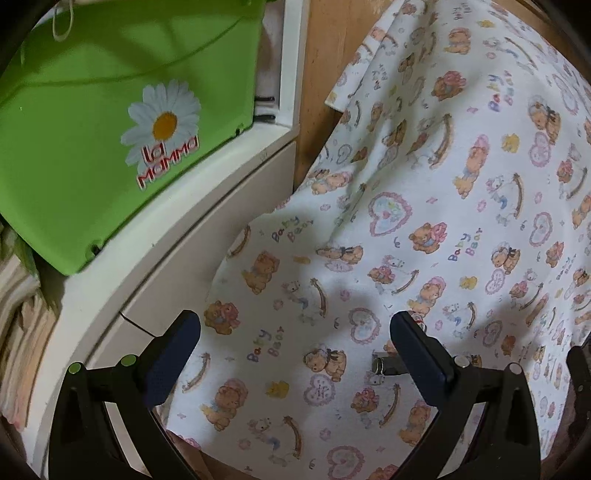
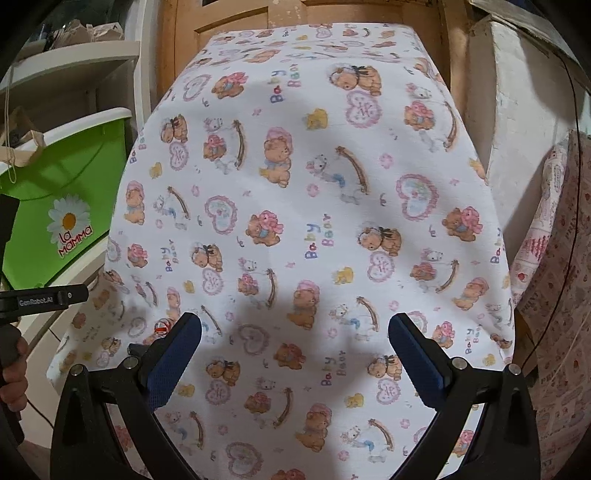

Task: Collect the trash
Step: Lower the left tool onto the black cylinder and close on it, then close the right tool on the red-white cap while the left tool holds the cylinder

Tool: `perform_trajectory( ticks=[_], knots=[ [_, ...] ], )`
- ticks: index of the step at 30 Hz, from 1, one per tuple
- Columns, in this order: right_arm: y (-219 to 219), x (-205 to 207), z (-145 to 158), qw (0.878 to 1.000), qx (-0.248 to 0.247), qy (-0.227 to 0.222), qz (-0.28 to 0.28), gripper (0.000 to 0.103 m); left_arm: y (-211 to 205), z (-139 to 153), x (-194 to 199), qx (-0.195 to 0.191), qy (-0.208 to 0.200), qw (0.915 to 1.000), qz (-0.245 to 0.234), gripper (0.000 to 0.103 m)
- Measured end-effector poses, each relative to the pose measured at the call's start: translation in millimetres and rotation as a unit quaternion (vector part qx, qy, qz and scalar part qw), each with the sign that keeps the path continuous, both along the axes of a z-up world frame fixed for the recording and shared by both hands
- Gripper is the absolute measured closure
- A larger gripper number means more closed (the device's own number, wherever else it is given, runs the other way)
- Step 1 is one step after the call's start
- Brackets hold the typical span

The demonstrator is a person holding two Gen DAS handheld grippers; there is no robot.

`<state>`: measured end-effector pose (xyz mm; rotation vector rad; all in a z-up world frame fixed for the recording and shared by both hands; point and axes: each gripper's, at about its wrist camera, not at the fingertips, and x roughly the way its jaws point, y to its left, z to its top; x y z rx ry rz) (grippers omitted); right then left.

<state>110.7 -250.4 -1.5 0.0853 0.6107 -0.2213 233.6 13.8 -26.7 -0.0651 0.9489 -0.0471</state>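
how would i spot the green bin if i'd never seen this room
Start from the table under the white teddy-bear-print cloth. To its left a white shelf unit holds the bright green plastic bin. Nothing else nearby is green, and its side bears a white daisy with red "la mamma" lettering.

Bear-print cloth (image 2: 295,221) over table, wooden door (image 2: 236,18) behind, white shelving (image 2: 74,62) left

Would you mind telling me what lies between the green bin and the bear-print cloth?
In the left wrist view, a white shelf unit separates the green bin from the bear-print cloth.
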Motion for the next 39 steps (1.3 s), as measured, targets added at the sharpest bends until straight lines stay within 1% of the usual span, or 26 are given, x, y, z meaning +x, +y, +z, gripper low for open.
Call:
perform_trajectory(
  ticks=[3,7,8,10,11,12,15,17,19,22,24,26,27,29,31,32,33,36,37,39],
  knots=[
    [0.8,4.9,-2.3,1.000,0.023,0.004,0.006,0.001,3.0,-5.5,6.7,-0.037,0.026,0.9989,-0.008,0.002],
    [0.7,11.4,-11.4,0.999,0.030,0.020,0.001,0.001,-0.3,-16.9,13.2,-0.069,0.059,0.9957,-0.018,0.003],
    [-0.2,13.8,-14.0,0.999,0.034,0.025,-0.001,0.001,-4.7,-22.3,15.0,-0.078,0.075,0.9937,-0.027,0.003],
    [-3.3,17.3,-17.5,0.999,0.043,0.032,-0.005,0.001,-18.3,-34.1,17.6,-0.101,0.112,0.9866,-0.062,0.007],
    [-4.9,18.0,-18.8,0.998,0.046,0.034,-0.009,0.001,-24.3,-38.6,18.0,-0.106,0.124,0.9838,-0.073,0.009],
    [-7.4,19.2,-19.7,0.998,0.046,0.037,-0.017,0.001,-31.4,-43.0,17.6,-0.104,0.132,0.9826,-0.078,0.009],
    [-14.9,21.9,-22.6,0.997,0.053,0.045,-0.025,0.001,-46.3,-49.5,16.7,-0.096,0.139,0.9820,-0.084,0.009],
    [-19.7,27.3,-29.1,0.995,0.067,0.067,-0.019,0.001,-53.0,-52.6,17.6,-0.098,0.148,0.9802,-0.087,0.009],
    [-22.0,34.7,-37.1,0.992,0.079,0.100,0.005,0.001,-58.4,-54.7,18.4,-0.097,0.151,0.9798,-0.089,0.009],
    [-29.8,36.3,-43.3,0.989,0.096,0.111,-0.004,0.001,-66.0,-59.0,18.8,-0.077,0.151,0.9813,-0.091,0.009],
    [-35.1,37.5,-44.9,0.987,0.111,0.119,0.002,0.001,-73.7,-62.4,18.1,-0.062,0.151,0.9821,-0.095,0.019],
    [-39.1,37.8,-45.2,0.985,0.124,0.121,0.004,0.001,-82.3,-65.0,16.4,-0.045,0.150,0.9822,-0.104,0.023],
    [-41.7,37.8,-45.5,0.985,0.127,0.121,0.002,0.001,-87.2,-64.6,14.7,-0.032,0.142,0.9832,-0.109,0.027],
    [-43.2,37.5,-46.3,0.984,0.129,0.122,0.000,0.001,-97.1,-64.6,12.1,-0.012,0.134,0.9840,-0.117,0.030],
    [-40.5,37.3,-46.8,0.984,0.125,0.124,-0.001,0.001,-103.6,-65.6,10.0,-0.005,0.133,0.9836,-0.122,0.038],
    [-38.3,36.8,-45.8,0.985,0.118,0.124,-0.001,0.001,-107.8,-65.2,8.8,0.003,0.128,0.9843,-0.122,0.047],
    [-34.5,37.0,-44.8,0.986,0.110,0.122,0.003,0.001,-115.9,-65.5,7.7,0.007,0.125,0.9843,-0.125,0.055],
    [-28.5,32.7,-38.6,0.989,0.088,0.117,0.016,0.003,-118.7,-61.0,5.1,-0.008,0.121,0.9836,-0.133,0.055],
    [-25.7,33.0,-37.9,0.990,0.085,0.115,0.020,0.004,-114.8,-55.0,5.6,-0.008,0.116,0.9844,-0.132,0.055],
    [-21.0,34.0,-36.9,0.989,0.089,0.111,0.028,0.004,-105.5,-40.7,5.7,-0.001,0.092,0.9884,-0.121,0.055]
  ],
)
